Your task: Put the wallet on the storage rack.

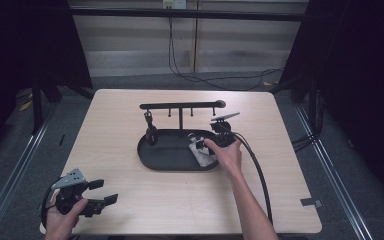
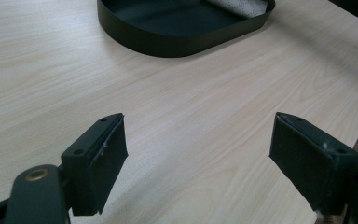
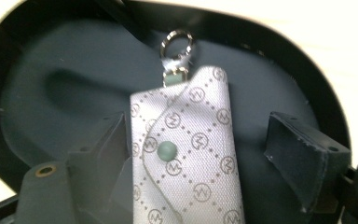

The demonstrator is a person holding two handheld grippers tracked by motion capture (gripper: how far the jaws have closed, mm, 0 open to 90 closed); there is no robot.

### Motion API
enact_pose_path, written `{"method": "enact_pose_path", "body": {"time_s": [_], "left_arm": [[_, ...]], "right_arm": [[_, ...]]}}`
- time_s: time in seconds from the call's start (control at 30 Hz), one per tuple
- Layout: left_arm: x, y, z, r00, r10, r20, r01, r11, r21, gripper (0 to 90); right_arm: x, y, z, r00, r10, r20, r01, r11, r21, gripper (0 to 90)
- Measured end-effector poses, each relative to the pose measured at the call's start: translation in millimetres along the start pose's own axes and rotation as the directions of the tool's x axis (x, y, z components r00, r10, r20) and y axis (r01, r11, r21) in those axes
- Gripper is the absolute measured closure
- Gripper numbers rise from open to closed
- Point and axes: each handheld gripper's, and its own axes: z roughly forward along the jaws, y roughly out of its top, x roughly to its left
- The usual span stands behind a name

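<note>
A small white monogram pouch [image 3: 191, 154] with a green snap and a metal clasp [image 3: 176, 46] lies flat in the black oval tray [image 3: 51, 93]. My right gripper [image 3: 198, 121] hovers over it, open. The pouch lies between the jaws, close to the left pad and well apart from the right one. In the high view the pouch [image 1: 202, 152] sits at the tray's right end under my right gripper [image 1: 208, 145]. My left gripper [image 1: 105, 191] rests near the table's front left corner. It is open with nothing between the jaws [image 2: 198, 126].
The tray [image 1: 150, 162] sits mid-table with a black T-shaped hook stand [image 1: 180, 105] rising from its back. A dark item [image 1: 150, 131] hangs from the stand's left hook. The right gripper's cable [image 1: 260, 175] trails toward the front edge. Bare wood surrounds the tray [image 2: 177, 44].
</note>
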Motion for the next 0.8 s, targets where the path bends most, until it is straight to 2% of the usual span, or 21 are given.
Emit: {"method": "enact_pose_path", "body": {"time_s": [0.13,0.33,0.53,0.7,0.8], "left_arm": [[0.9,-0.1,0.2,1.0000,-0.006,-0.005,0.006,1.0000,0.001,18.6],[2.9,-0.5,0.7,0.9994,-0.030,-0.015,0.030,0.9995,0.007,18.6],[3.4,-0.9,1.6,0.9990,-0.039,-0.020,0.039,0.9991,0.015,18.6],[4.0,-1.0,1.6,0.9990,-0.042,-0.018,0.042,0.9990,0.012,18.6],[4.7,-1.1,1.4,0.9987,-0.046,-0.019,0.047,0.9988,0.017,18.6]], "right_arm": [[-0.9,0.1,-7.8,0.9997,-0.022,0.008,0.022,0.999,-0.026,16.9],[-6.6,-5.4,-21.2,0.9991,-0.041,-0.014,0.039,0.995,-0.087,13.8],[-9.7,-7.7,-38.0,0.9973,-0.071,0.016,0.073,0.989,-0.129,14.4],[-12.6,-11.2,-49.0,0.9958,-0.080,0.044,0.085,0.987,-0.137,15.1],[-15.2,-16.3,-55.2,0.9964,-0.071,0.046,0.078,0.984,-0.160,16.5]]}}
